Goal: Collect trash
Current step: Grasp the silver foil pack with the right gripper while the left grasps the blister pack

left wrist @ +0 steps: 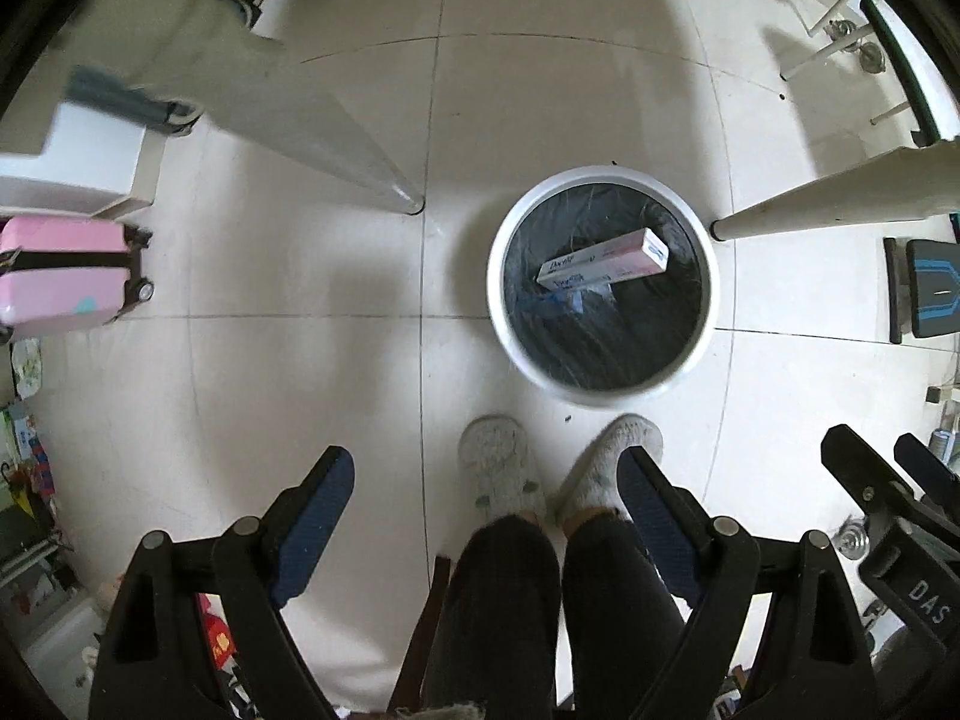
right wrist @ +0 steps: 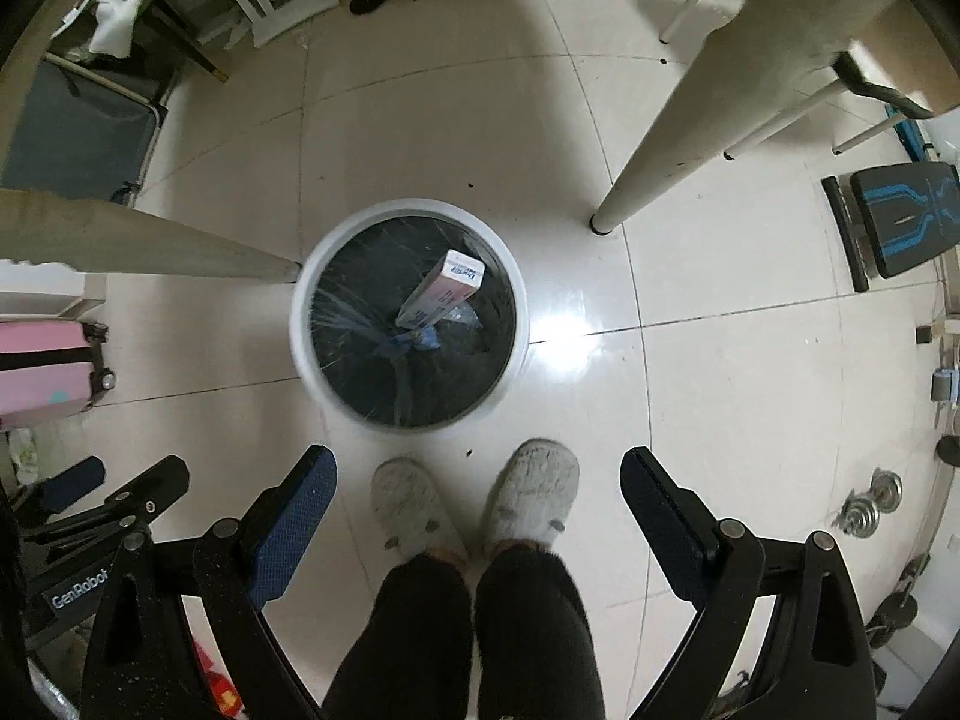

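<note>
Above the white bin (left wrist: 603,285), the left hand-held gripper (left wrist: 486,480) gapes wide, empty; the right hand-held gripper (right wrist: 477,480) likewise; inside the bin, a pink-and-white box (right wrist: 441,294) leans on the black liner; grey slippers (right wrist: 531,489) stand just beside the bin.

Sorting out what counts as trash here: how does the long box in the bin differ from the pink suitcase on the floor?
The long box is slim, mostly white with a pale pink band, and leans tilted inside the white trash bin on its dark liner. The pink suitcase is far bulkier, pink with a dark band and wheels, and lies on the floor tiles, well apart from the bin. Neither is held by a gripper.
</note>
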Motion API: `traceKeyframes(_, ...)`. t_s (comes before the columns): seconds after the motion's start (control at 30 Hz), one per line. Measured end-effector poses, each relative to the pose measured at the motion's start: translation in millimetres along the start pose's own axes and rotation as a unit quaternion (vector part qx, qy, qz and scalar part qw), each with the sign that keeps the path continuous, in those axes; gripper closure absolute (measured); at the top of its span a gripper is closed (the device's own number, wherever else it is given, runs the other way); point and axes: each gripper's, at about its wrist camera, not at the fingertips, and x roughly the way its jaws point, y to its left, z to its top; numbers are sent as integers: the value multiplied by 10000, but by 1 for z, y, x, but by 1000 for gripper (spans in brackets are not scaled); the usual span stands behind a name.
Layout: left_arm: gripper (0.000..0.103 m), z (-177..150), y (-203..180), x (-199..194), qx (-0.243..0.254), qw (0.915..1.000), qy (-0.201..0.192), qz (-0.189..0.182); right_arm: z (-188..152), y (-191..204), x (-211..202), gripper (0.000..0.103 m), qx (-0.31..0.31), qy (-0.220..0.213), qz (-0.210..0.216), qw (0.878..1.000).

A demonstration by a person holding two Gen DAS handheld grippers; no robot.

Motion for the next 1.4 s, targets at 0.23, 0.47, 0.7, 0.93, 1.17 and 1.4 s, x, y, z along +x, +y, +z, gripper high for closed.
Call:
traceKeyframes(0.23, 14, -36, 17, -100, 2, 9997, -111, -215, -28, 0, -111, 6, 164, -21, 314, 9994)
traceKeyframes(0.47, 14, -11, 25, -221, -141, 9955, -853, -386, -8, -9, -243, 6, 595, -365, 722, 9949)
traceKeyframes(0.7, 14, 83, 4, -286, -320, 9893, -1309, -565, 94, -34, -336, 6, 781, -904, 709, 9903)
traceKeyframes(0.93, 15, 185, -42, -287, -393, 9897, -1141, -774, 242, -74, -351, 7, 537, -1089, 507, 9913)
traceKeyframes(1.17, 15, 246, -75, -258, -661, 9931, -599, -766, 371, -91, -299, 17, 154, -604, 367, 9974)
traceKeyframes(1.4, 15, 274, -99, -230, -508, 9971, -319, -458, 437, -88, -264, 17, -79, -321, 316, 9990)
